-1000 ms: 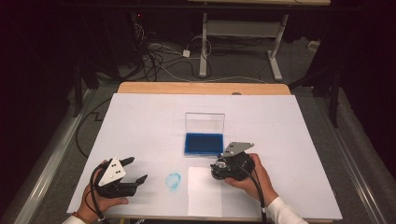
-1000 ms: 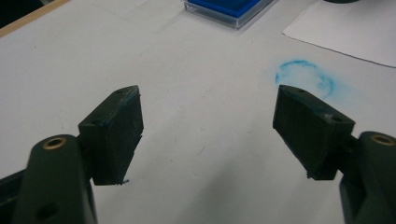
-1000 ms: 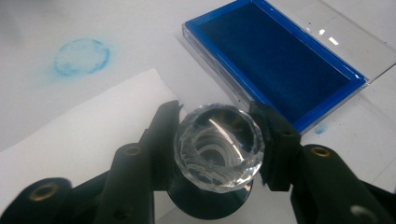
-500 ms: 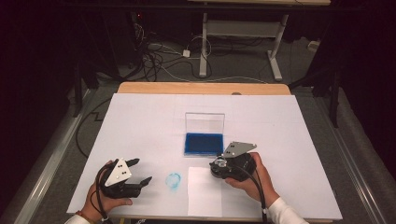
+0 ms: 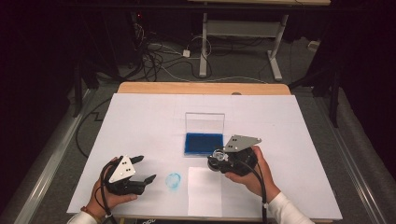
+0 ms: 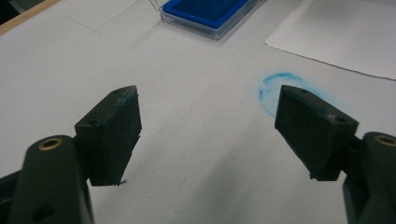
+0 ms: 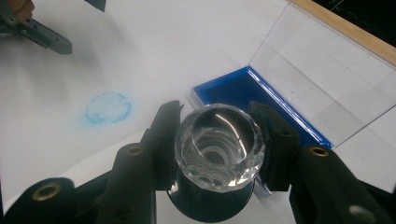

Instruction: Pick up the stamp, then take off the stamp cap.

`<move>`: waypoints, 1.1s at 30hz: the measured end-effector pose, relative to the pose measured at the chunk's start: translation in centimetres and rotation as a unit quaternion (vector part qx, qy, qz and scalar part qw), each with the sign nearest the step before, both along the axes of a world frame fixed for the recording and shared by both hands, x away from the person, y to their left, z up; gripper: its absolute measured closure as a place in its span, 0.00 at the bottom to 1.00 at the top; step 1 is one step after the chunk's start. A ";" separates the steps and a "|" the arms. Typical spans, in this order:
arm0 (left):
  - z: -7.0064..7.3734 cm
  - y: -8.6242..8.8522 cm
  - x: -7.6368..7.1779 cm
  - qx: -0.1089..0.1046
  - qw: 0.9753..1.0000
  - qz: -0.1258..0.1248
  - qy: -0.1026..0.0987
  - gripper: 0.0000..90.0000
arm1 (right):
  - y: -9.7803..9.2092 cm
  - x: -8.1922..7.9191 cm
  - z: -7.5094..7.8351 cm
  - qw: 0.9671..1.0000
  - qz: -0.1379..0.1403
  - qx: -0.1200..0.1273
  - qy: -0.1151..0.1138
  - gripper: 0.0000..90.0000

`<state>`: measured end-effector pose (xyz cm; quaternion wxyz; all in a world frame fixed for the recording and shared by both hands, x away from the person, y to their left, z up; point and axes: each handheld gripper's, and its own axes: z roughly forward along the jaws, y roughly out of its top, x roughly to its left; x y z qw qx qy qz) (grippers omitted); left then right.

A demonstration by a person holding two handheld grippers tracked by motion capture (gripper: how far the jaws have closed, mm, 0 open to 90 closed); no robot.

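Table [image 5: 140, 121] carries a blue ink pad [image 5: 202, 143] with its clear lid [image 5: 204, 122] up, a paper sheet [image 5: 204, 191] near it, a blue ring mark [image 5: 173, 180] left, the left gripper [image 5: 144, 169] spread empty, and the right gripper [image 7: 218, 140] clamped on what looks like a glass-topped stamp [image 7: 218, 137].
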<state>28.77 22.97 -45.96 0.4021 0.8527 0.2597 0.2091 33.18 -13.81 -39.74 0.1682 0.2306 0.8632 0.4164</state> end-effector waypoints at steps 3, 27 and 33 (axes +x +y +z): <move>0.1 0.2 0.0 -0.003 1.000 0.011 0.000 0.24 | -0.2 -0.1 0.4 1.000 0.003 0.009 -0.004 0.63; 1.0 -3.0 1.2 -0.036 0.999 -0.035 -0.013 0.27 | 2.5 -0.4 1.8 0.998 0.028 0.038 -0.036 0.63; 0.9 -5.2 2.5 -0.028 0.998 -0.057 -0.014 0.27 | 3.2 -0.3 2.3 0.997 0.034 0.052 -0.040 0.63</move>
